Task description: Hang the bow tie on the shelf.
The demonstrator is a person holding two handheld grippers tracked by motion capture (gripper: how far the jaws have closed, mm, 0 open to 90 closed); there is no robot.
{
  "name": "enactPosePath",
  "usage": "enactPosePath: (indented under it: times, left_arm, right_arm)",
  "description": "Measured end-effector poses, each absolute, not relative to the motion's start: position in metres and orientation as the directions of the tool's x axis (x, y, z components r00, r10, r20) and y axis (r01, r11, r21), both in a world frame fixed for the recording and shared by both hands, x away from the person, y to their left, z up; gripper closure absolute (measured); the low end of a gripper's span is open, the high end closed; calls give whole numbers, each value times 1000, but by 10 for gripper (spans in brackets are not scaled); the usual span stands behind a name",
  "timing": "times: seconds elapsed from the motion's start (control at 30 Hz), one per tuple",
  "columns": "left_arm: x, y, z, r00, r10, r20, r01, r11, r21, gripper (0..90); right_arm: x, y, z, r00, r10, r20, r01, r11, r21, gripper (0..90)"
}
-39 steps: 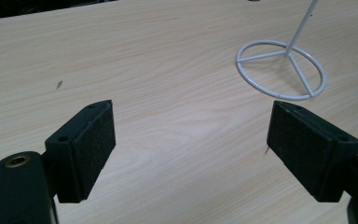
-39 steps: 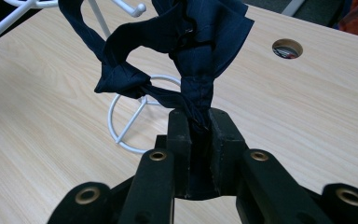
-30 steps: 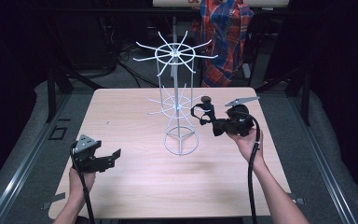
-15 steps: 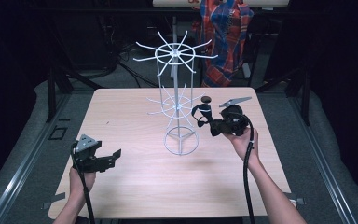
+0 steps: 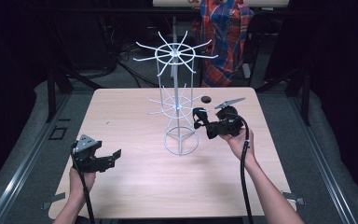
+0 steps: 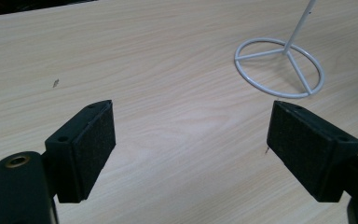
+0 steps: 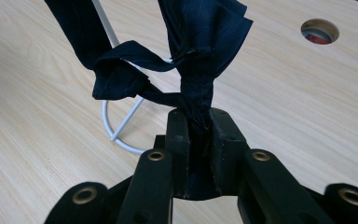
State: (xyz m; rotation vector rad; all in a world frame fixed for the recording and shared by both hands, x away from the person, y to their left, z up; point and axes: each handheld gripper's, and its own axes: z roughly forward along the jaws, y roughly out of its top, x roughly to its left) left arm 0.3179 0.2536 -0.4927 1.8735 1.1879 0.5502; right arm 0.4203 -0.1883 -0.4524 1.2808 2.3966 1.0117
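Right gripper [image 5: 199, 117]: jaws pinched on dark cloth [image 7: 200, 51], held just right of rack [image 5: 179, 100], above table [image 5: 135, 186]. Cloth bunched between the jaws, loose folds hanging beside the rack's lower spokes. Left gripper [image 5: 113, 157]: jaws spread wide, nothing between them, low over near-left part of table, well apart from rack. Rack: white wire, upright on ring base [image 6: 279, 67] at table centre, two tiers of spokes. Round hole [image 5: 206, 99] in table, far right of rack.
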Motion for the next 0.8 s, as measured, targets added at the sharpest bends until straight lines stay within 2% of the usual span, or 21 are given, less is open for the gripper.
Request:
enactPosePath:
  times: [0.8]
  left_arm:
    - [318, 254, -492, 461, 885, -62, 521, -213, 826, 156]
  right_arm:
    - [422, -178, -470, -602, 787, 134, 661, 398, 636, 773]
